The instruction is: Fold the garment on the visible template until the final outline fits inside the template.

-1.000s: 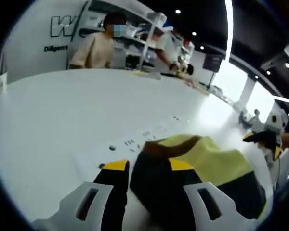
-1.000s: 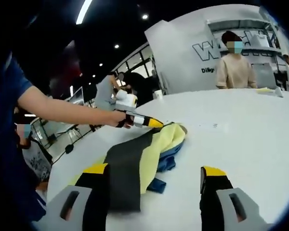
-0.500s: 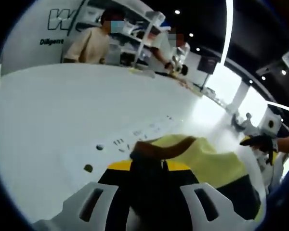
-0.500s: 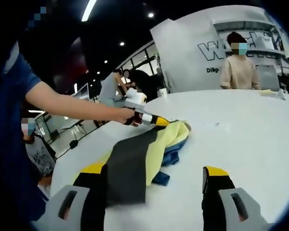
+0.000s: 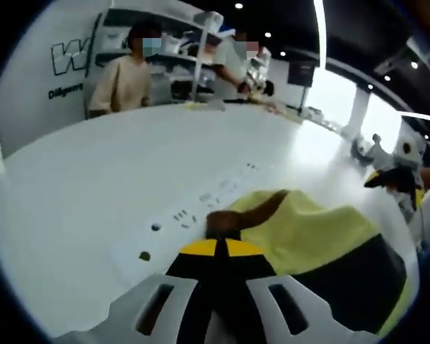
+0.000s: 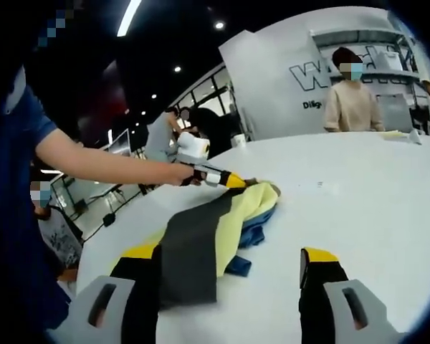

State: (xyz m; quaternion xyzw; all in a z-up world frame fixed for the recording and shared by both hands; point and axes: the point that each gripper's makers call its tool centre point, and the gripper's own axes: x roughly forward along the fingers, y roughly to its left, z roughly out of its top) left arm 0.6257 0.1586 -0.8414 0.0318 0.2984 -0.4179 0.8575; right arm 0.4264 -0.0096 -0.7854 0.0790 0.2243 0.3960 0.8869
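A yellow, dark grey and blue garment [image 6: 201, 229] lies bunched on the white table [image 6: 373, 201]. Its yellow panel [image 5: 308, 229] and brown collar [image 5: 233, 217] sit just beyond my left gripper [image 5: 216, 247], whose yellow-tipped jaws are pressed together on the garment's near edge. From the other side the left gripper [image 6: 226, 179] is held by a hand at the garment's far end. My right gripper [image 6: 229, 252] stands open at the near end, its left jaw beside the dark strip. The right gripper [image 5: 394, 179] also shows far right. Faint template marks [image 5: 215, 195] are printed on the table.
A person in a beige top [image 5: 122, 82] stands at the table's far side, with others [image 5: 236, 64] by shelves behind. A blue-sleeved arm [image 6: 93, 161] reaches in from the left. Bare white tabletop [image 5: 93, 172] spreads widely around the garment.
The left gripper's jaws went from apart to pressed together on the garment's edge near the collar. The right gripper stayed open and nearly still.
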